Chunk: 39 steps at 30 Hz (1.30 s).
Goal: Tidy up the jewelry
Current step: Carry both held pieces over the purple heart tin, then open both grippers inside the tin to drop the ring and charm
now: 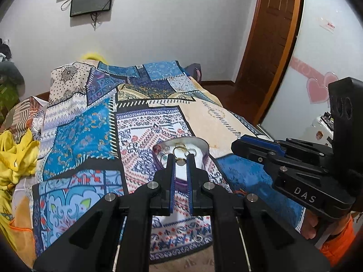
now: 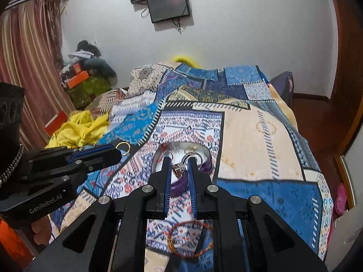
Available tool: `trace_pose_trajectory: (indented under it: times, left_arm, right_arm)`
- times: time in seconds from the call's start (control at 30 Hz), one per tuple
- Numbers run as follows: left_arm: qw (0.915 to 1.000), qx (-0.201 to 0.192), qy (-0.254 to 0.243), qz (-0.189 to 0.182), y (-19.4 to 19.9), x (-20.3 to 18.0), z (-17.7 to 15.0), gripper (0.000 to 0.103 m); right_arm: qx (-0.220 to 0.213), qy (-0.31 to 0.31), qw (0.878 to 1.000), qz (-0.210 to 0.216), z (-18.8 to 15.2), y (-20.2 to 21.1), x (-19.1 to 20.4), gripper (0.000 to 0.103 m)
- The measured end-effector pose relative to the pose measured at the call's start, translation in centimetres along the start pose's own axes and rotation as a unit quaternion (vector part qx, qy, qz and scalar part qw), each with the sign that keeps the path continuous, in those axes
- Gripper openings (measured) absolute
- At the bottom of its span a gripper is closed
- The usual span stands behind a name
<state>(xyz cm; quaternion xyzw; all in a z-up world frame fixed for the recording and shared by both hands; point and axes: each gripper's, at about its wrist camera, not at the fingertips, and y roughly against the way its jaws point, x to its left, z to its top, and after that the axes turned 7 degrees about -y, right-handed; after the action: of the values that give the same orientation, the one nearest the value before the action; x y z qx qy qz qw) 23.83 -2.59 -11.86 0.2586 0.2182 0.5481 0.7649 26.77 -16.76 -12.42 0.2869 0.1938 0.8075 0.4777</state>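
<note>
Nearest to the left wrist camera, the left gripper [image 1: 181, 158] has its two blue-lined jaws almost together, and they pinch a thin gold ring [image 1: 179, 151] at the tips, so most of the ring stands up above them. From the right wrist view the same gold ring [image 2: 123, 146] sticks out past the end of this gripper [image 2: 118, 153]. Right behind it, on the patchwork bedspread with blue, white and beige patterns [image 1: 86, 131], lies a round metal tin with a purple outer wall [image 1: 181, 156], and its white inside is visible between the jaws.

On the right wrist view, the right gripper [image 2: 180, 166] is also nearly closed, and it grips a silver ring with an orange-red stone [image 2: 180, 167]; the band of the ring curves up to the right, above the jaws. This ring hangs in front of the round metal tin [image 2: 205, 161], but whether it touches the tin cannot be told. Closer to this camera, a thin orange-red bangle with a gold clasp [image 2: 191, 240] lies flat on the bedspread [image 2: 261, 136], partly hidden under the gripper frame.

A small silver ring [image 1: 199, 238] lies on the bedspread close under the left gripper. The right gripper [image 1: 240, 144] enters the left view from the right side, held by a hand [image 1: 309, 226] in an orange sleeve [image 1: 338, 242]. A crumpled yellow cloth [image 1: 15, 156] lies at the left edge of the bed
</note>
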Motion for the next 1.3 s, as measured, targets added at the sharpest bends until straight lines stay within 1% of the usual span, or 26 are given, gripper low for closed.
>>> trace_pose_trajectory:
  times: [0.23,0.47,0.6,0.77,0.87,0.97,1.1,1.3]
  left_arm:
    - [1.0,0.001,0.007,0.002,-1.4,1.2,1.1,0.008]
    - [0.9997,0.016,0.014,-0.007,-3.5,2.4,1.7,0.008]
    - [0.9993,0.03,0.015,-0.014,-4.8,2.9,1.7,0.008]
    - [0.9984,0.048,0.016,-0.024,-6.2,3.1,1.5,0.008]
    - [0.9978,0.059,0.012,-0.027,-7.1,3.0,1.4,0.007]
    - [0.9969,0.068,0.015,-0.038,-7.6,3.1,1.3,0.007]
    - [0.9956,0.075,0.02,-0.052,-8.0,3.2,1.2,0.007]
    - [0.9962,0.071,0.009,-0.05,-7.4,2.8,1.1,0.008]
  right_arm:
    - [0.003,-0.003,1.0,0.009,0.8,-1.6,0.1,0.013]
    - [0.032,-0.006,0.999,0.021,0.6,-4.1,-0.2,0.013]
    - [0.053,0.004,0.998,0.023,0.4,-5.2,-0.1,0.013]
    - [0.072,0.017,0.997,0.022,0.2,-6.2,0.1,0.013]
    - [0.086,0.016,0.996,0.024,0.1,-6.7,-0.1,0.013]
    - [0.097,0.014,0.995,0.024,-0.1,-7.0,-0.4,0.013]
    - [0.102,0.013,0.994,0.023,-0.2,-7.1,-0.5,0.013]
    - [0.098,0.021,0.995,0.019,-0.3,-6.8,-0.3,0.013]
